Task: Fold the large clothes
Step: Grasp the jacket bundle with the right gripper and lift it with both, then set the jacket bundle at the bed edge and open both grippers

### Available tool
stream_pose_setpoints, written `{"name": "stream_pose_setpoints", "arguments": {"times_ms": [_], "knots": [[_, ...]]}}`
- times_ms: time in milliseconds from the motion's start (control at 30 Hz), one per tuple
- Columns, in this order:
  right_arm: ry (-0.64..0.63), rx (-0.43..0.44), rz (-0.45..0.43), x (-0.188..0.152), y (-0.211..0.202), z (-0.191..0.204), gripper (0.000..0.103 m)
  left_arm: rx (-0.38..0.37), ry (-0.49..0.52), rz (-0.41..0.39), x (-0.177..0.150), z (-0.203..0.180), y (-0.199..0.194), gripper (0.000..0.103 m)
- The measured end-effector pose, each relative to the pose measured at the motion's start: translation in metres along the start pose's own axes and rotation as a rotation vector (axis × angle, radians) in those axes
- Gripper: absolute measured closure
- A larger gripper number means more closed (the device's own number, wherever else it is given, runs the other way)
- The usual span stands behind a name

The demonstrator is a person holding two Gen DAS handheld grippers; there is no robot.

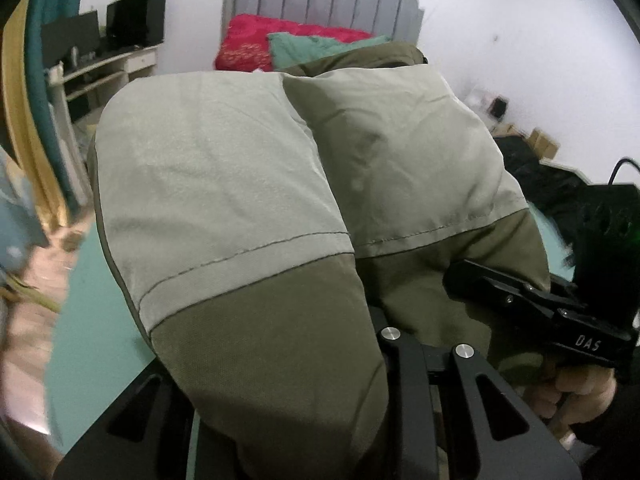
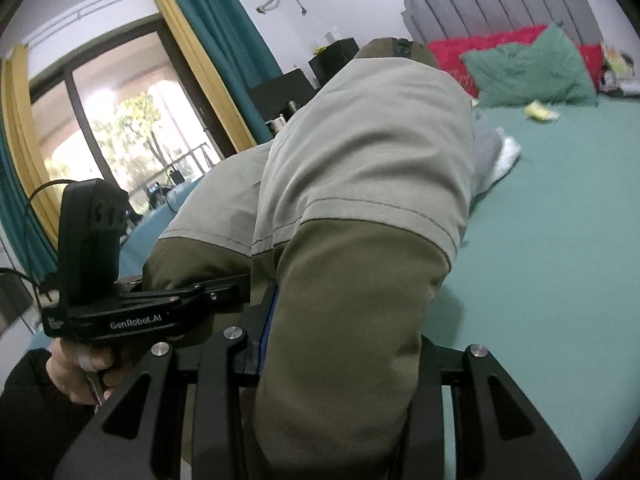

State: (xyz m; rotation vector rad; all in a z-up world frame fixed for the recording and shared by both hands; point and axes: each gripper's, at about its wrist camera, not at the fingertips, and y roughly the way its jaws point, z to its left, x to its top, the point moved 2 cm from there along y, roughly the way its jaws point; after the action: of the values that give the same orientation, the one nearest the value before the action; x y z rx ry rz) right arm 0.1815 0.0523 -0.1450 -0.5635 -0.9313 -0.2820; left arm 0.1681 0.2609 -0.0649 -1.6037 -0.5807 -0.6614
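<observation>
Both tongs, left [image 1: 360, 384] and right [image 2: 340, 364], each pinching an olive end of the trousers [image 1: 224, 168] above the bed [image 2: 552, 240].

Nearest the lens, each pair of tongs is pressed onto a dark olive band of cloth, the two held ends close side by side. Beyond the stitched seams the pale grey-green panels of the trousers run away in two lengths, one per leg, draped toward the head of the bed, where the far olive part lies near the pillows [image 2: 528, 68]. The step in hand appears to be carrying the gripped ends over for a lengthwise fold. The next move likely calls for keeping both ends level and together, laying them onto the far part, edges matched, before letting go.
</observation>
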Motion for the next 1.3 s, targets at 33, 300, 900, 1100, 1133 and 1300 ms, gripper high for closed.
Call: {"name": "stream_pose_setpoints", "arguments": {"times_ms": [33,300,900,1100,1133,1300], "knots": [[0.021,0.016,0.000,-0.002,0.013,0.004,0.067,0.023,0.010,0.015,0.002,0.012,0.001,0.075],[0.178,0.051,0.106,-0.033,0.098,0.000,0.067,0.140,0.019,0.170,-0.009,0.105,0.044,0.054],[0.213,-0.066,0.332,-0.073,0.105,-0.042,0.021,0.327,-0.223,0.147,-0.079,0.163,0.032,0.022],[0.152,-0.030,0.484,-0.075,0.095,-0.046,0.013,0.382,-0.359,0.179,-0.095,0.168,0.020,0.018],[0.151,-0.031,0.494,-0.075,0.094,-0.047,0.012,0.400,-0.366,0.178,-0.096,0.166,0.016,0.018],[0.089,-0.075,0.498,-0.070,0.072,-0.040,0.012,0.538,-0.341,0.194,-0.101,0.156,0.000,0.018]]}}
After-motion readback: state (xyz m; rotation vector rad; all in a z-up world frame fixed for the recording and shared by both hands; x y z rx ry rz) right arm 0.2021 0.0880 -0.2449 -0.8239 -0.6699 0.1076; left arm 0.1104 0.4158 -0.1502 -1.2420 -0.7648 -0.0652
